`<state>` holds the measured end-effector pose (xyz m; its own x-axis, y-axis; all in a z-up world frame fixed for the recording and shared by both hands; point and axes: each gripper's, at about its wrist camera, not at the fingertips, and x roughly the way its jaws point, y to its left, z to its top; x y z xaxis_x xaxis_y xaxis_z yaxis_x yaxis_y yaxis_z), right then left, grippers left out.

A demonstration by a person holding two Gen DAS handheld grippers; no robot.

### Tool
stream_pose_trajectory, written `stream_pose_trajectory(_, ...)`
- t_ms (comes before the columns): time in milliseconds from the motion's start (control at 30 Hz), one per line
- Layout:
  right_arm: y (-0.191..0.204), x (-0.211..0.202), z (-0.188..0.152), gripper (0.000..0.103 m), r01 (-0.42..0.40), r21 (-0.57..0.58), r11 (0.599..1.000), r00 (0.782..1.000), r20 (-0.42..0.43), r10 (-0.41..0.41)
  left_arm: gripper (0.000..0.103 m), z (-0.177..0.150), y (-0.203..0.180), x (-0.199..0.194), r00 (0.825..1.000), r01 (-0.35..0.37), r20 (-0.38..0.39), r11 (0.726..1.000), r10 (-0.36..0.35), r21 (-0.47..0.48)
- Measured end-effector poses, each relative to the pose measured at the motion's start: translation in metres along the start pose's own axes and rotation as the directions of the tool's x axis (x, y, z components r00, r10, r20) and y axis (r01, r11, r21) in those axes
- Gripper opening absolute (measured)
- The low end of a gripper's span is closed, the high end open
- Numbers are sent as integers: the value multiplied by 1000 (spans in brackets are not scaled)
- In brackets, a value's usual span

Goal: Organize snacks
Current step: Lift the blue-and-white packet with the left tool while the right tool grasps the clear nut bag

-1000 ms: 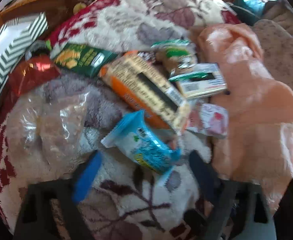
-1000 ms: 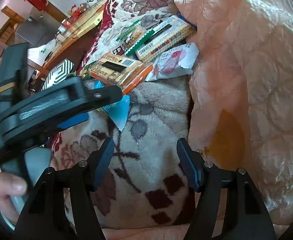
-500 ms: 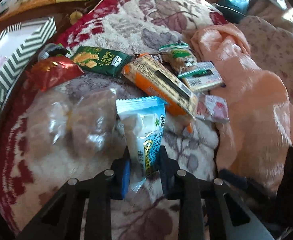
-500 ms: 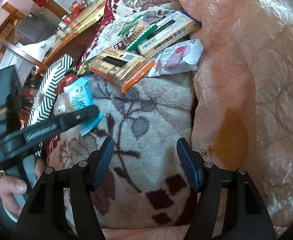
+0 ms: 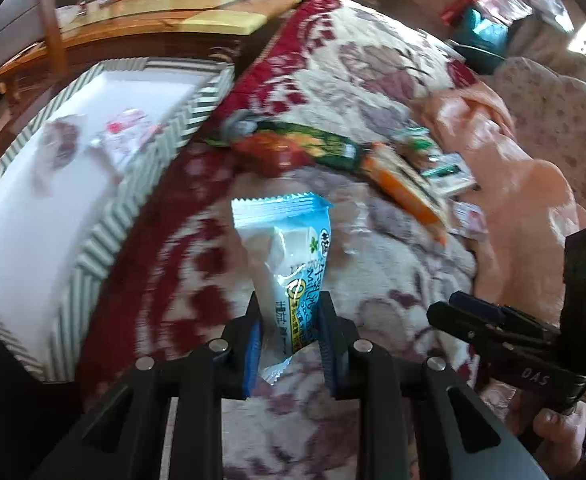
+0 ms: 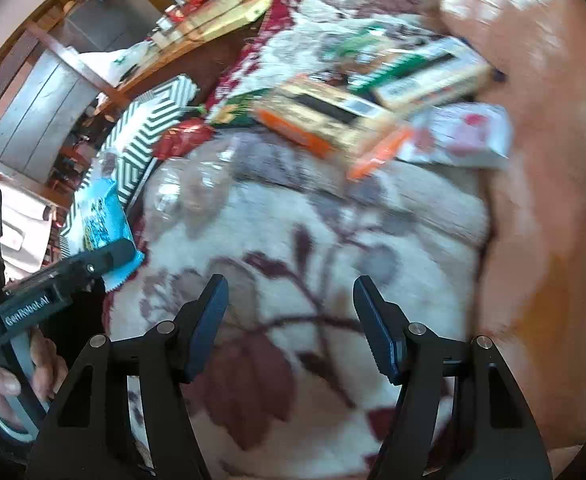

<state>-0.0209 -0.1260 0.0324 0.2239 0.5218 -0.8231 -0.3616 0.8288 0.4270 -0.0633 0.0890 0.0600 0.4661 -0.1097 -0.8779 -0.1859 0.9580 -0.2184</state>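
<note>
Floral blanket (image 5: 377, 92) covers the bed beneath both my grippers, with a striped box (image 5: 105, 216) at its left edge. My left gripper (image 5: 289, 338) has just closed and is clamped on the lower end of a blue-and-white snack packet (image 5: 289, 256), held upright above the blanket. My right gripper (image 6: 291, 324) stands wide apart, holding nothing, over the blanket near the piled snacks (image 6: 357, 108)
</note>
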Motion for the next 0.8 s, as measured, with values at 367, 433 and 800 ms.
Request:
stream_pose_trajectory(367,62,37,40,71,9,-113,994,999,32,-6,27,0,39,-3,998,-48,26,996,51,-78)
stream_pose_trajectory(433,67,46,46,75,19,-117,993,1000,18,-17,27,1,47,-3,998,-50,25,994,53,-100)
stream_pose_trajectory(800,109,90,65,78,80,-137,987,996,-35,-86,27,2,73,1,998,-51,23,986,56,-161)
